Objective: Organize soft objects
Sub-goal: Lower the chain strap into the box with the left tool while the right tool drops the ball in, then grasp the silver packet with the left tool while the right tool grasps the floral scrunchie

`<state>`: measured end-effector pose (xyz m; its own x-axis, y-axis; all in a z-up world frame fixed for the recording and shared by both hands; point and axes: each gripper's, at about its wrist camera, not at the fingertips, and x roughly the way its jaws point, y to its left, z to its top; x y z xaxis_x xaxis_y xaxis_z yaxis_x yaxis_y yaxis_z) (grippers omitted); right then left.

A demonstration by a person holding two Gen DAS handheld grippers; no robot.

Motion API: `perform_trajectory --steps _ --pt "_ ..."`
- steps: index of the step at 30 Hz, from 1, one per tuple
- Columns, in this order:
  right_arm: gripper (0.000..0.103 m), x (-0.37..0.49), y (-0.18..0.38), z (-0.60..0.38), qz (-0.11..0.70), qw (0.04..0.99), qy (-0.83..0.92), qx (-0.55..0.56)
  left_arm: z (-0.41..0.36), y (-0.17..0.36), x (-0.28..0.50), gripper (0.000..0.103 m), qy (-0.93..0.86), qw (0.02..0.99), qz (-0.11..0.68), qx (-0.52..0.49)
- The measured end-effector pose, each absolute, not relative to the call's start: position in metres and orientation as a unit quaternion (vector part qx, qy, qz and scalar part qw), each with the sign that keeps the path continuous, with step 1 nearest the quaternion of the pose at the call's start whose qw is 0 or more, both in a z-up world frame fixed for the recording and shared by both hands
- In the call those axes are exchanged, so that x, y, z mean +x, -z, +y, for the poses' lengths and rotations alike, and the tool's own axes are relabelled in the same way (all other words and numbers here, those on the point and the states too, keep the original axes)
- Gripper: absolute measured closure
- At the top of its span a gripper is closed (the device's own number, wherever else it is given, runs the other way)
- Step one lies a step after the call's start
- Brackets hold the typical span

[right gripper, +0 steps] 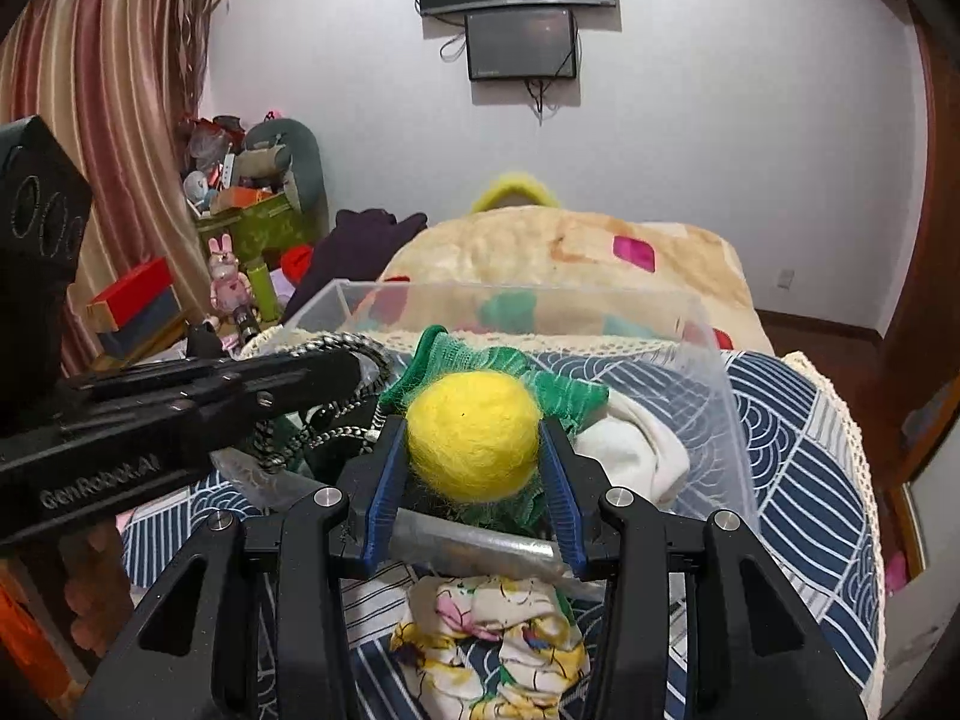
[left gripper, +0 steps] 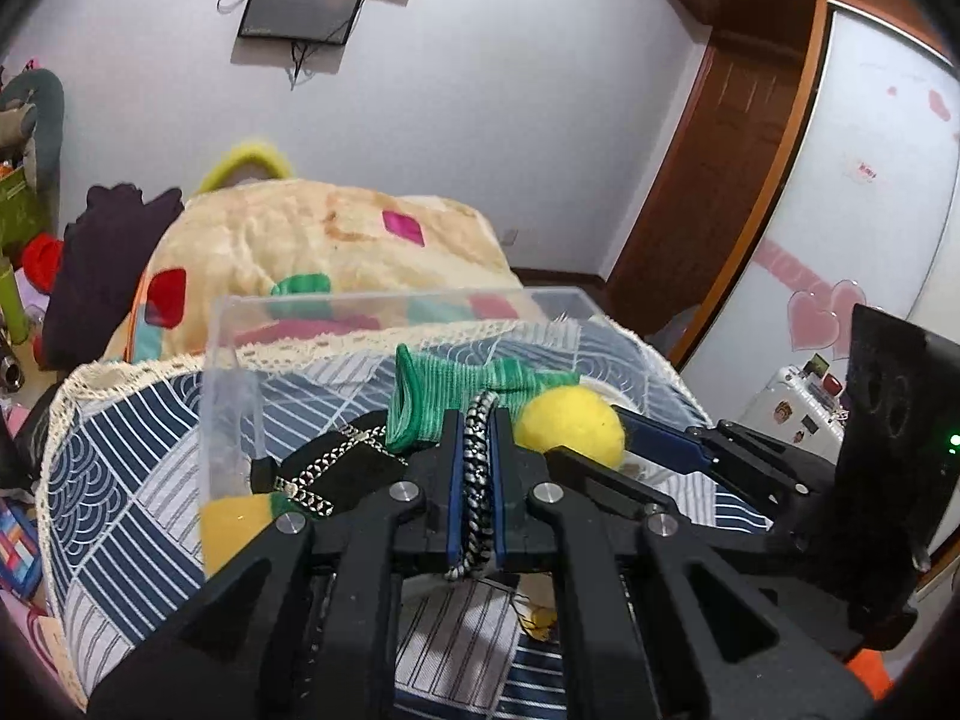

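Bedroom: left tongs (left gripper: 478,426), seemingly lettered "GenRobot.AI", pinch braided cord (left gripper: 477,480); right tongs (right gripper: 474,438) clasp yellow ball (right gripper: 474,435).

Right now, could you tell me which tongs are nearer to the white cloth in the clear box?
Right. The right tongs, shut on the yellow ball, sit just beside the white cloth. The left tongs, holding a braided cord, are farther, beyond the ball.

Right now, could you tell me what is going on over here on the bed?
A person is sorting soft things into a clear plastic bin on the patterned bedspread. The left claw is shut on a black-and-white braided cord, and the right claw grips a yellow felt ball over the bin. A green knit piece and a white cloth already lie inside; a floral cloth lies outside.
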<state>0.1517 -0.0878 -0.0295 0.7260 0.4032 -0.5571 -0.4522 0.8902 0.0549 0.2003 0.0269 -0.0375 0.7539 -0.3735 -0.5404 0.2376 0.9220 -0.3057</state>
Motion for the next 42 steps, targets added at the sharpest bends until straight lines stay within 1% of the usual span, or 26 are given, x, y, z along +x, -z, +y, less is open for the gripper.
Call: perform_trajectory --steps 4,9,12,14,16,21,22,24,26,31,33,34,35,42 --pt "0.063 0.155 0.037 -0.084 0.301 0.924 -0.231 -0.051 0.027 0.049 0.21 0.097 0.161 0.923 0.332 -0.114" --pt "0.061 0.153 0.036 -0.087 0.3 0.924 -0.231 -0.053 0.026 0.049 0.208 0.088 0.166 0.919 0.338 -0.117" --pt "0.059 0.151 0.033 -0.09 0.303 0.923 -0.231 -0.05 0.027 0.046 0.206 0.078 0.165 0.92 0.336 -0.115" --pt "0.059 0.149 0.031 -0.093 0.302 0.924 -0.23 -0.05 0.027 0.042 0.2 0.067 0.164 0.922 0.331 -0.116" --pt "0.058 0.146 0.029 -0.096 0.297 0.926 -0.228 -0.051 0.029 0.037 0.195 0.064 0.163 0.925 0.322 -0.117" --pt "0.058 0.134 0.02 -0.105 0.282 0.931 -0.227 -0.045 0.029 0.02 0.175 0.061 0.161 0.935 0.3 -0.1" --pt "0.057 0.131 0.018 -0.107 0.28 0.932 -0.226 -0.043 0.029 0.018 0.171 0.06 0.158 0.937 0.296 -0.094" --pt "0.053 0.126 0.016 -0.111 0.275 0.934 -0.225 -0.042 0.029 0.013 0.159 0.053 0.147 0.945 0.281 -0.076" --pt "0.044 0.12 0.015 -0.115 0.269 0.937 -0.219 -0.042 0.029 0.009 0.145 0.045 0.131 0.954 0.261 -0.06" --pt "0.041 0.107 0.018 -0.12 0.263 0.94 -0.214 -0.047 0.03 0.016 0.118 0.043 0.115 0.96 0.253 -0.046" --pt "0.038 0.103 0.021 -0.121 0.267 0.939 -0.211 -0.046 0.029 0.024 0.109 0.039 0.11 0.959 0.257 -0.044" --pt "0.034 0.102 0.024 -0.122 0.269 0.939 -0.208 -0.045 0.03 0.03 0.104 0.034 0.106 0.958 0.261 -0.047" --pt "0.033 0.101 0.028 -0.124 0.272 0.939 -0.205 -0.043 0.032 0.034 0.101 0.033 0.104 0.958 0.264 -0.05" --pt "0.033 0.096 0.056 -0.131 0.313 0.929 -0.197 -0.029 0.042 0.067 0.083 0.032 0.08 0.948 0.301 -0.07"
